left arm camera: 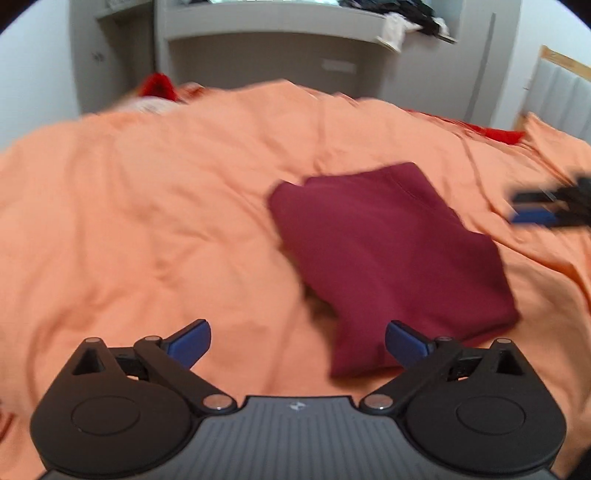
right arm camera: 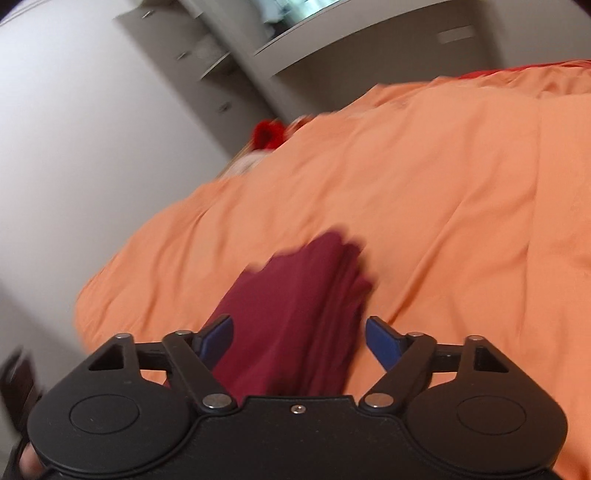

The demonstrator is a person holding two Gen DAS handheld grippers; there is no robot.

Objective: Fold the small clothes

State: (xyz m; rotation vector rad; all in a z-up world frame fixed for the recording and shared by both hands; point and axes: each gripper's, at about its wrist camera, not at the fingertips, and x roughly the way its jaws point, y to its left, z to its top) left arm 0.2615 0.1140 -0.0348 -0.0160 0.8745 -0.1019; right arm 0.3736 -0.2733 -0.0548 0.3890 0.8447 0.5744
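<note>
Matt maroon cloth garment (left arm camera: 391, 254); matt, wrinkled orange cloth bedcover (left arm camera: 147, 206).

We identify the setting as a bedroom in a home. A bed (left arm camera: 147, 206) covered by a rumpled orange duvet fills most of both views. Behind it we see a grey built-in shelf unit (left arm camera: 273, 26) against a pale wall, loose clothes (left arm camera: 413, 18) heaped on its ledge, and drawers (right arm camera: 218, 70) with small knobs.

No legible text, small unreadable emblem on left hand-held gripper (left arm camera: 297, 345) body
</note>
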